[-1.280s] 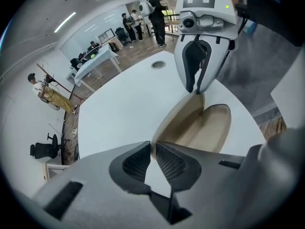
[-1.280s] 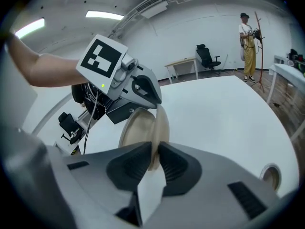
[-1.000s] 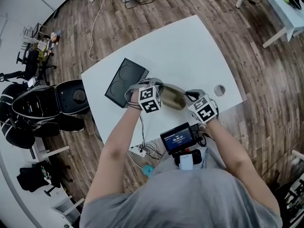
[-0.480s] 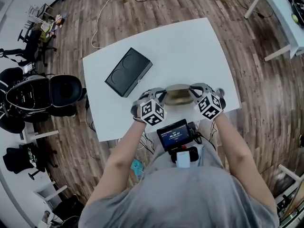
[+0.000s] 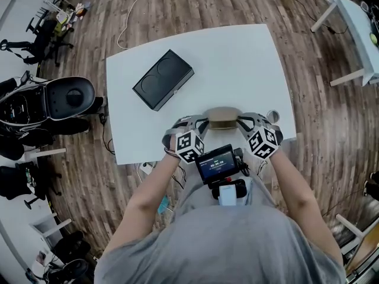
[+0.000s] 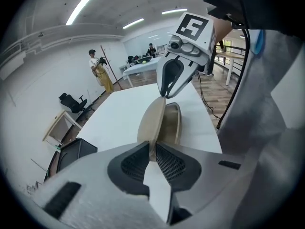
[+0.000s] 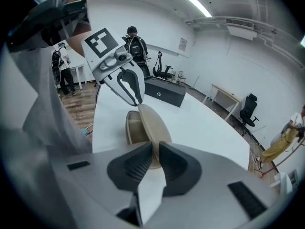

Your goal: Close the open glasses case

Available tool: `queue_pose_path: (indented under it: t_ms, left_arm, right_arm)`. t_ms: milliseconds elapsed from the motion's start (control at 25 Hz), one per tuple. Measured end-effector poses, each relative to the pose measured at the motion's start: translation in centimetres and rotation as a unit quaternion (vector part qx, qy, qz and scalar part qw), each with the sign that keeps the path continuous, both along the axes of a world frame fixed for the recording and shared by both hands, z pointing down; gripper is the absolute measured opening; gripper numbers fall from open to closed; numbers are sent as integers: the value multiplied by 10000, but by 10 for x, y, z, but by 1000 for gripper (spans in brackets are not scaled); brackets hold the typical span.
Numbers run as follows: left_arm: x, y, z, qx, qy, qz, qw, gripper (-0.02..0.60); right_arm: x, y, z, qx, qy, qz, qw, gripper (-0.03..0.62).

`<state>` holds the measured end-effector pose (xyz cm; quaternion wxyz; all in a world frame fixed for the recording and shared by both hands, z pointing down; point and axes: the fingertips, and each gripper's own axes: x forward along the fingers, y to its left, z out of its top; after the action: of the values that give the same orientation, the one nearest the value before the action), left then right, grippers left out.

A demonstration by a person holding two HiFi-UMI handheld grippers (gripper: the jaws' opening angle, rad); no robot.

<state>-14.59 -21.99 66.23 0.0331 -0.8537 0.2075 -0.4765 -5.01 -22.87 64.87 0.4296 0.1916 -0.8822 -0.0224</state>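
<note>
The tan glasses case (image 5: 223, 116) lies near the front edge of the white table (image 5: 237, 58), held between my two grippers. In the left gripper view its lid (image 6: 151, 123) stands nearly upright over the shell (image 6: 174, 122). My left gripper (image 6: 153, 152) is shut on the lid's near end, and the right gripper (image 6: 165, 93) pinches the far end. The right gripper view shows the same from the other side: the right gripper (image 7: 155, 159) is shut on the lid (image 7: 153, 123), with the left gripper (image 7: 138, 100) opposite. From the head view the left gripper (image 5: 200, 123) and right gripper (image 5: 243, 122) flank the case.
A black box (image 5: 163, 79) lies on the table's far left. A round cable hole (image 5: 272, 116) sits right of the right gripper. A small screen (image 5: 218, 164) hangs at the person's chest. A black chair (image 5: 65, 99) stands left of the table. People stand far off (image 6: 97, 66).
Both grippers and the case now sit closer to the table's front edge. The case looks narrower from above, its lid raised more upright than a second ago.
</note>
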Motion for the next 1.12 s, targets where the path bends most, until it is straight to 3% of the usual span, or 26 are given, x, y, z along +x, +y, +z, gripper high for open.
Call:
queue_pose_path:
  t_ms: [520, 1120]
  left_arm:
    - [1, 41, 34, -512, -337, 113, 9981, 43]
    - [-3, 40, 37, -596, -273, -129, 9978, 43]
  right_arm:
    - [0, 40, 37, -469, 402, -414, 9972, 54]
    - [-5, 38, 39, -551, 308, -224, 9978, 54]
